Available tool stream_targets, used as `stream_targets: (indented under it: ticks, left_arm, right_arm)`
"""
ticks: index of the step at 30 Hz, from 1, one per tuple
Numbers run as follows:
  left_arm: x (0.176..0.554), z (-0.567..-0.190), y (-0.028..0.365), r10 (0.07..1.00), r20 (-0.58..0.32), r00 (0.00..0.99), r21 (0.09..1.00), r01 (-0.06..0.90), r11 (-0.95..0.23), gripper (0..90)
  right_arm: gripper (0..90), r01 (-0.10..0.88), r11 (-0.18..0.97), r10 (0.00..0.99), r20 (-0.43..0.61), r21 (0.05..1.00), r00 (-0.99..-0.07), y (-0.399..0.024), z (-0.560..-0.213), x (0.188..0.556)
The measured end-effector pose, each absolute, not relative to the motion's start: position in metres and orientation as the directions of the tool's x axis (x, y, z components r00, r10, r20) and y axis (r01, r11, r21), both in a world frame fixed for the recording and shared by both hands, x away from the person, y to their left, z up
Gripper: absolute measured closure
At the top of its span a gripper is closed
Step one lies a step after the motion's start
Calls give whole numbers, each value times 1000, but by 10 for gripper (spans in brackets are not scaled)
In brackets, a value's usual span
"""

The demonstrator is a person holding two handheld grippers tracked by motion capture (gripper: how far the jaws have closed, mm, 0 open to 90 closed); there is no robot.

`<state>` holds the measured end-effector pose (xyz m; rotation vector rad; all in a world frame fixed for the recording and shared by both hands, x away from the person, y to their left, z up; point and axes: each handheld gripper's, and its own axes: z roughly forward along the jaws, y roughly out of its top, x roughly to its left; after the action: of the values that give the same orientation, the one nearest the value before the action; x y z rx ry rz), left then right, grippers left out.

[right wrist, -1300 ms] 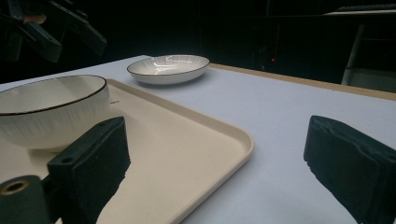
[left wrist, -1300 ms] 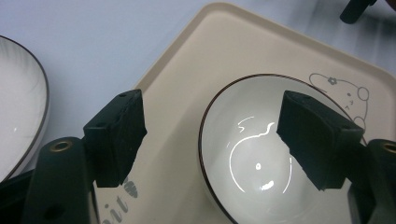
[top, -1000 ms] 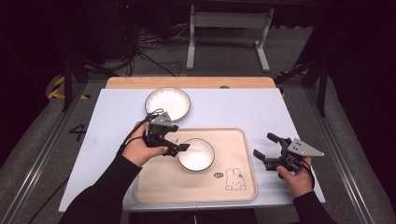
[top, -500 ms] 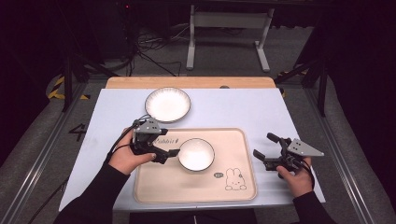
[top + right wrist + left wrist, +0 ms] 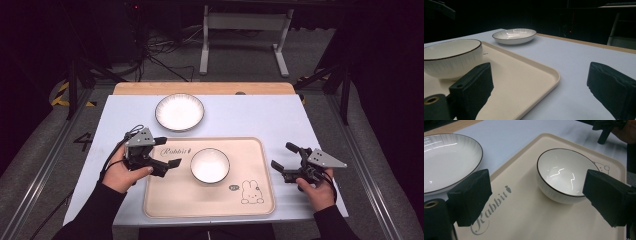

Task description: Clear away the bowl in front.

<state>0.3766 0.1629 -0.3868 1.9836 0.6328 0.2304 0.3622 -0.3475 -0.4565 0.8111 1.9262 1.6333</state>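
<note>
My left gripper (image 5: 167, 151) hangs over the left end of the cream tray (image 5: 165, 205), jaws spread wide with nothing between them, aimed toward the white bowl (image 5: 210, 165). The tray carries the word "Rabbit" in looping grey script, legible along its upper left in the high view and partly visible between my jaws in the left gripper view, where a small carrot mark sits just above the lettering (image 5: 492, 208). A line-drawn rabbit (image 5: 250, 192) marks the tray's near right corner, beside a small dark oval mark whose content is too small to make out.

The bowl stands upright near the middle of the tray, dark-rimmed, its outer wall ribbed, mouth facing up. A white plate (image 5: 179, 112) with the same dark rim rests on the pale blue table (image 5: 260, 112), beyond the tray and apart from it.

The tray's long axis runs left to right across the table, parallel to my edge.

My right gripper (image 5: 284, 161) rests low on the table just off the tray's right edge, jaws also wide apart and holding nothing, pointing left toward the tray. A painted "4" (image 5: 83, 142) shows on the floor to the left.
</note>
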Motion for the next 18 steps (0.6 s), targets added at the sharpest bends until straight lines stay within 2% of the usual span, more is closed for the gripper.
stream_targets:
  ticks: [18]
  left_arm:
    - [361, -409, 212, 608, -138, 782, 924, 322, -204, 56]
  right_arm:
    - [68, 132, 107, 709, 18, 985, -705, -348, -457, 362]
